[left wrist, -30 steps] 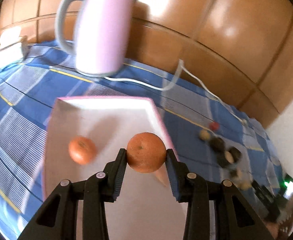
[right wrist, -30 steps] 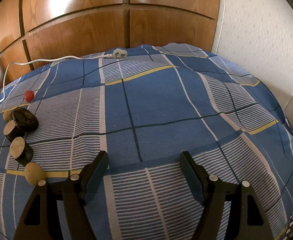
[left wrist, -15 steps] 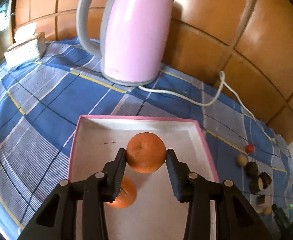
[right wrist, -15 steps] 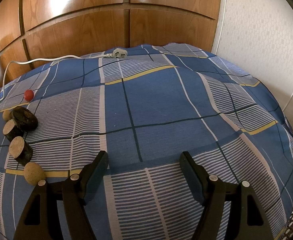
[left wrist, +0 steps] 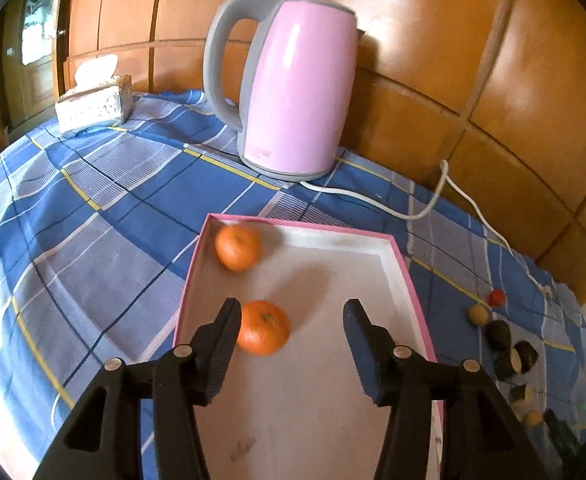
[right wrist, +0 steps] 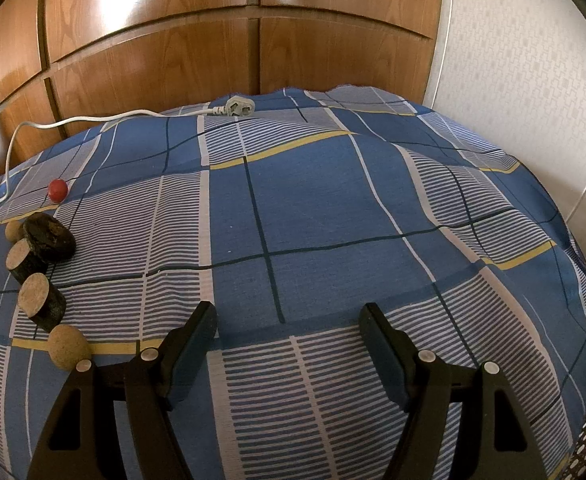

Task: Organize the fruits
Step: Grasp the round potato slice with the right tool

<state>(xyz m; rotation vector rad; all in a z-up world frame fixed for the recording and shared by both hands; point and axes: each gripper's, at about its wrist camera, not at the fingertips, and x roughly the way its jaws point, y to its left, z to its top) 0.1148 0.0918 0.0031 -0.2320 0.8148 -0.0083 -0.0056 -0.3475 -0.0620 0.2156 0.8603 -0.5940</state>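
Left claw (left wrist: 291, 316): jaws apart and opening, pointed down over a shallow white tray with a pink rim (left wrist: 407, 276). Nothing is gripped. One orange (left wrist: 264, 332) lies on the tray floor just inside the left finger (left wrist: 221, 344), at or very near its pad; whether it touches the pad cannot be told. It is well clear of the right finger. A second orange (left wrist: 238, 248), slightly blurred, sits ahead of the claw and to its left, in the tray's far left corner against the rim.

Beyond the tray, straight ahead of the left claw, a pink kettle (left wrist: 293, 88) with a grey handle stands upright on the blue checked cloth (left wrist: 93, 216) that covers the worktop. Its white cord (left wrist: 425, 208) trails off to the right. A tissue box (left wrist: 93, 104) stands far ahead to the left. To the right of the claw, outside the tray, lies a cluster of small items: a red ball (left wrist: 496, 297), a tan ball (left wrist: 477, 314) and dark cut log pieces (left wrist: 513, 354).

Right claw (right wrist: 289, 332): jaws wide apart, empty, hovering over bare cloth. Left of it lie a cork-coloured ball (right wrist: 68, 347), close beside the left finger, then the log pieces (right wrist: 39, 304) and a red ball (right wrist: 58, 190) further ahead. A white plug (right wrist: 239, 107) rests at the cloth's far edge, ahead of the claw.
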